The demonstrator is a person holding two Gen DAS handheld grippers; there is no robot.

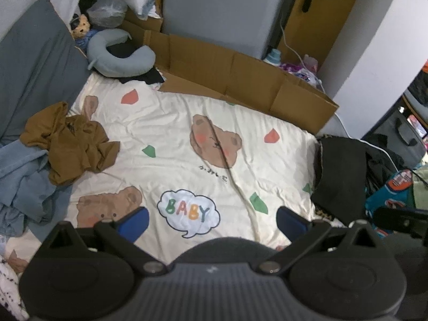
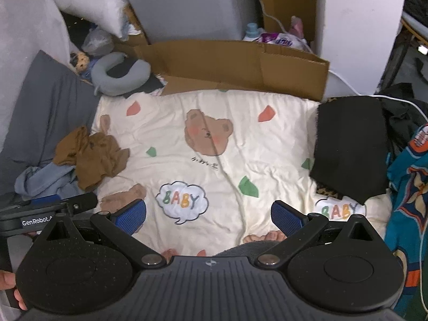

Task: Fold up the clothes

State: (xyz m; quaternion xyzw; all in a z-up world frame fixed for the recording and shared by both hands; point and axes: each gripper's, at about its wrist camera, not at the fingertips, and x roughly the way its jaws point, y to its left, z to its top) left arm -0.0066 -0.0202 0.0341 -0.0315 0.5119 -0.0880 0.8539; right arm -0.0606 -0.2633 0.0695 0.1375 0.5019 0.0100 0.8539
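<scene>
Bed: cream quilt (image 1: 171,133) printed with bears and a "BABY" cloud, spread flat, cardboard (image 1: 240,75) standing along its far edge.
Left wrist view, hand-held gripper: the left hand-held gripper (image 1: 212,220) hangs above the near edge of the quilt, blue pads (image 1: 135,222) spread wide, nothing between them.
Left wrist view, clothes: a crumpled brown garment (image 1: 72,144) lies ahead and to the left of that gripper, partly over a heap of blue-grey cloth (image 1: 24,179) further left and nearer.
Left wrist view, right side: a folded black garment (image 1: 342,174) sits ahead to the right at the quilt's edge, a bit of leopard print showing under it.
Left wrist view, far end: a grey neck pillow (image 1: 120,61) and a small plush toy (image 1: 80,26) lie far ahead on the left.
Right wrist view, hand-held gripper: the right hand-held gripper (image 2: 208,218) also stands wide open and empty over the quilt (image 2: 240,139).
Right wrist view, clothes: the brown garment (image 2: 93,155) is ahead and well to the left; the black garment (image 2: 350,147) is just ahead to the right.
Right wrist view, neighbour: part of the left hand-held gripper (image 2: 48,210) shows just to the left, held by a hand (image 2: 10,286) at the lower left corner; its pads cannot be made out from here.
</scene>
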